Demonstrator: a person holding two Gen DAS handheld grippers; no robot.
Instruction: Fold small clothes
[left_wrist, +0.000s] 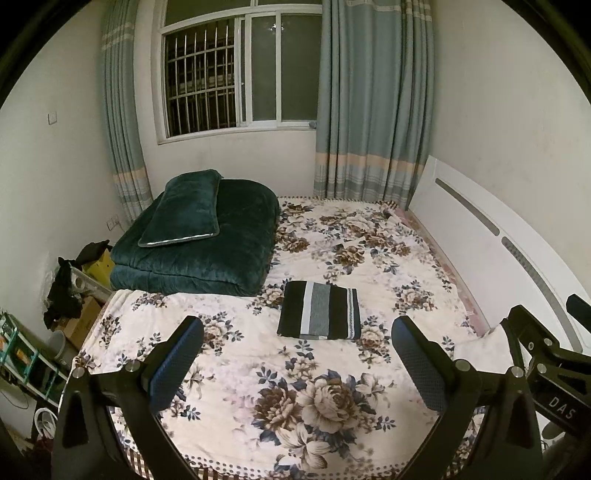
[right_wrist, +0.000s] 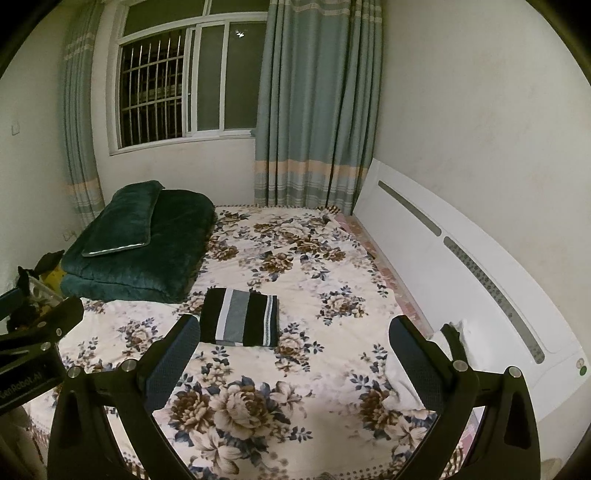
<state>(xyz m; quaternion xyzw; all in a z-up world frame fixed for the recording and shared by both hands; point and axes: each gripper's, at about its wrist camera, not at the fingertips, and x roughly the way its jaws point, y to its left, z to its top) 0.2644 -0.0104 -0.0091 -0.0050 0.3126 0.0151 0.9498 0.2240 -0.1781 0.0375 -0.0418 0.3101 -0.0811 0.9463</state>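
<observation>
The striped garment (left_wrist: 319, 310) is lying already folded into a flat rectangle on the floral bedsheet (left_wrist: 332, 369), at about twelve o'clock from both grippers and well apart from them. Going left to right in the left wrist view: clutter is sitting off the bed at nine o'clock, a dark green folded quilt (left_wrist: 199, 254) with a matching pillow (left_wrist: 184, 208) on top is lying at eleven o'clock, the garment is resting just beside the quilt's near right corner, and a white cloth (left_wrist: 480, 343) is bunching at three o'clock by the white headboard (left_wrist: 480, 229).

The left gripper (left_wrist: 295, 369) is hovering above the sheet with its jaws spread wide and nothing between them. The right gripper (right_wrist: 291, 369) is hovering likewise, released and empty, with the white cloth (right_wrist: 406, 376) showing just beyond its right finger.

The garment's long axis is running nine to three o'clock, its black, white and grey stripes crossing it toward twelve, the patterned hem edge facing three.

Judging from this, the striped piece is looking finished, and the white cloth is probably waiting next. Doing that well is likely meaning pulling it to the open middle of the sheet, spreading it flat, and pinching two corners evenly so the fold is landing square.
</observation>
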